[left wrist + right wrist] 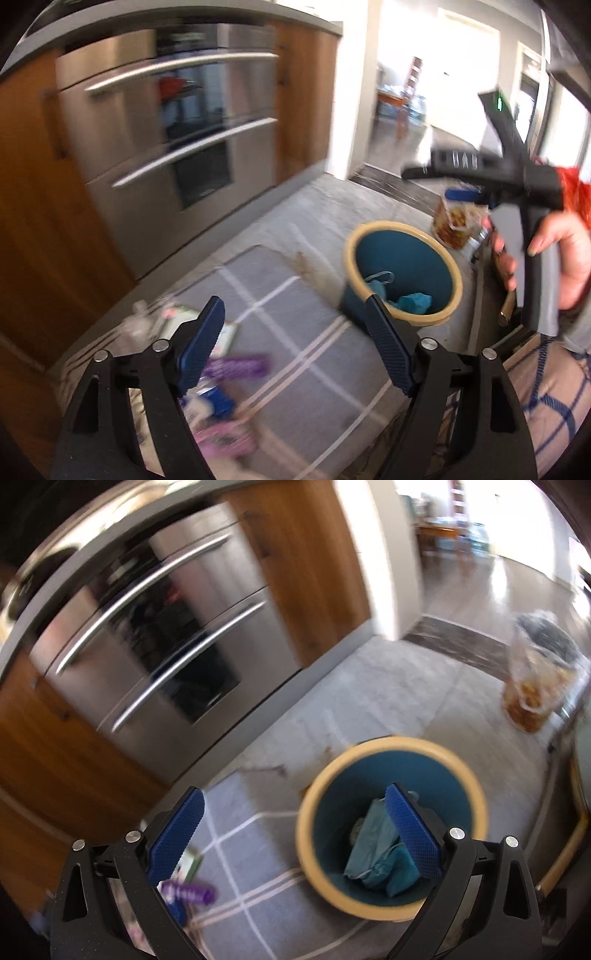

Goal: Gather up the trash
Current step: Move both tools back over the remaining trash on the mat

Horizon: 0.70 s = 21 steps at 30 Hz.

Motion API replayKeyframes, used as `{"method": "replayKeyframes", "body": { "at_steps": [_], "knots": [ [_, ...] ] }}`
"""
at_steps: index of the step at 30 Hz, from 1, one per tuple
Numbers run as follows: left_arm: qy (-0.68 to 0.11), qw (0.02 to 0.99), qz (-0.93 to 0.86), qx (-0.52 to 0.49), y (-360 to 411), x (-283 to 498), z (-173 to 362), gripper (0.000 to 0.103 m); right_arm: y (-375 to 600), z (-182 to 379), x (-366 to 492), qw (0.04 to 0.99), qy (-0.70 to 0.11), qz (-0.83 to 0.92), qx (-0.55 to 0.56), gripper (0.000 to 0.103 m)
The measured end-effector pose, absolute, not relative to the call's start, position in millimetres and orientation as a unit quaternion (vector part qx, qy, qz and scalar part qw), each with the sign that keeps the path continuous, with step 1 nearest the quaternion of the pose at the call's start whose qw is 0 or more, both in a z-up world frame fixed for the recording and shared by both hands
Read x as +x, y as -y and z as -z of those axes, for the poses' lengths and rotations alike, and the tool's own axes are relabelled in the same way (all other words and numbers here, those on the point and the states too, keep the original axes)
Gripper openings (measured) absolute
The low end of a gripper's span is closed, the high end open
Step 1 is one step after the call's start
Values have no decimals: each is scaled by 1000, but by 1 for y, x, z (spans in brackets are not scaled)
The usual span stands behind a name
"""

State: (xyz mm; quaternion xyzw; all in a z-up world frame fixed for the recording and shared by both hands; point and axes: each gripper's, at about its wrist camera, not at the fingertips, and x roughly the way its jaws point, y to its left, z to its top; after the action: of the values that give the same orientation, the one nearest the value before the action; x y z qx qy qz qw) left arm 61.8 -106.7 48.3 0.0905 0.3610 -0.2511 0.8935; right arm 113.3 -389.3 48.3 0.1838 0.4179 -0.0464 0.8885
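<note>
A teal bin with a tan rim (458, 280) (314, 805) stands on a grey checked rug and holds crumpled teal wrappers (412, 302) (376, 856). My left gripper (295, 317) is open and empty above the rug. Below it lie a purple wrapper (240, 365), a pink wrapper (225, 439), a blue-and-white packet (214, 402) and a green-and-white card (225, 332). My right gripper (295, 806) is open and empty, hovering over the bin's left side. The purple wrapper also shows in the right wrist view (188, 893). The right gripper's body (517, 177) shows in the left wrist view.
A stainless double-drawer appliance (166, 147) (147, 635) sits in wooden cabinets at the left. A clear bag of orange-brown food (454, 225) (532, 698) lies on the floor beyond the bin. A doorway opens to a bright room with a table (399, 99).
</note>
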Motion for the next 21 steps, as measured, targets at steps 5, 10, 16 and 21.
{"method": "replayKeyframes", "body": {
  "at_steps": [5, 10, 16, 21],
  "knots": [
    [-355, 917, 164, 80, 35, 50, -59, 81, 329, -40, 125, 893, -439, -22, 93, 98],
    [-368, 921, 119, 47, -13, 43, -49, 83, 262, -22, 135, 879, -466, -101, 26, 98],
    [-405, 909, 88, 36, -50, 29, -16, 83, 193, 12, 139, 844, -514, -146, -34, 98],
    [-427, 901, 70, 30, -69, 30, 1, 83, 161, 38, 138, 828, -528, -160, -100, 97]
  ]
}}
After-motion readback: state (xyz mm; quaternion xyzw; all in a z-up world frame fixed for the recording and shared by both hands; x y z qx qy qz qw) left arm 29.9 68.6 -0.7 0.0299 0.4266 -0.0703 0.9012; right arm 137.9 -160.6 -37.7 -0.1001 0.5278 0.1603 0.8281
